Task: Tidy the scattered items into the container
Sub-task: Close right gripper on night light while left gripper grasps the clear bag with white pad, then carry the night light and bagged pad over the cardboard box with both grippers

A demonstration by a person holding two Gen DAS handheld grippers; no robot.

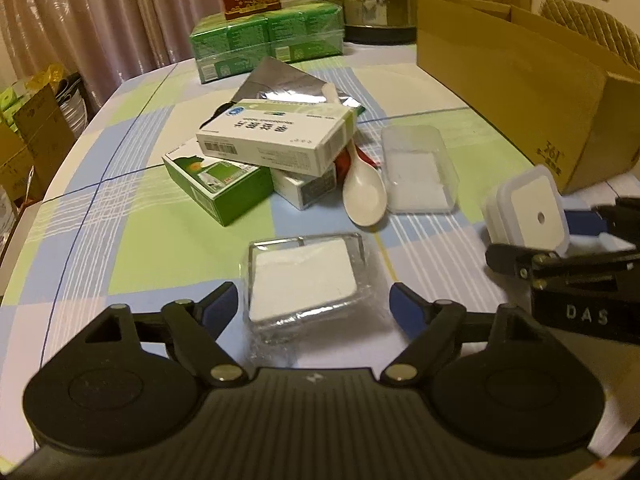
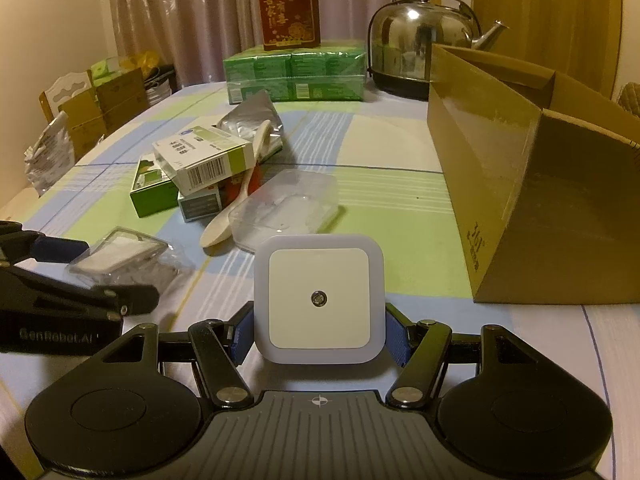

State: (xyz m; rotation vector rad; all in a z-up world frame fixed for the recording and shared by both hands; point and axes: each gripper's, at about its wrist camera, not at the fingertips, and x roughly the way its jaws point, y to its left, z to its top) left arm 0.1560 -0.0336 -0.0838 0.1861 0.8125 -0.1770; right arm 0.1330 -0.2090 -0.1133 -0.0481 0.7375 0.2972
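Observation:
My right gripper [image 2: 319,326] is shut on a square white night light [image 2: 319,299], held just above the table; it also shows in the left wrist view [image 1: 528,210]. My left gripper [image 1: 314,306] is open, its jaws either side of a clear wrapped packet with a white pad [image 1: 304,282], not touching it; the packet also shows in the right wrist view [image 2: 120,256]. The open cardboard box [image 2: 532,184] lies on its side at the right. A pile of medicine boxes [image 1: 276,140], a white spoon [image 1: 363,192] and a clear plastic tray [image 1: 418,168] lie mid-table.
At the far edge stand green wrapped packs [image 2: 296,74] with a red box [image 2: 289,10] on top and a steel kettle [image 2: 420,48]. A silver foil pouch [image 1: 280,80] lies behind the pile. Cardboard boxes [image 2: 104,100] stand beyond the table's left edge.

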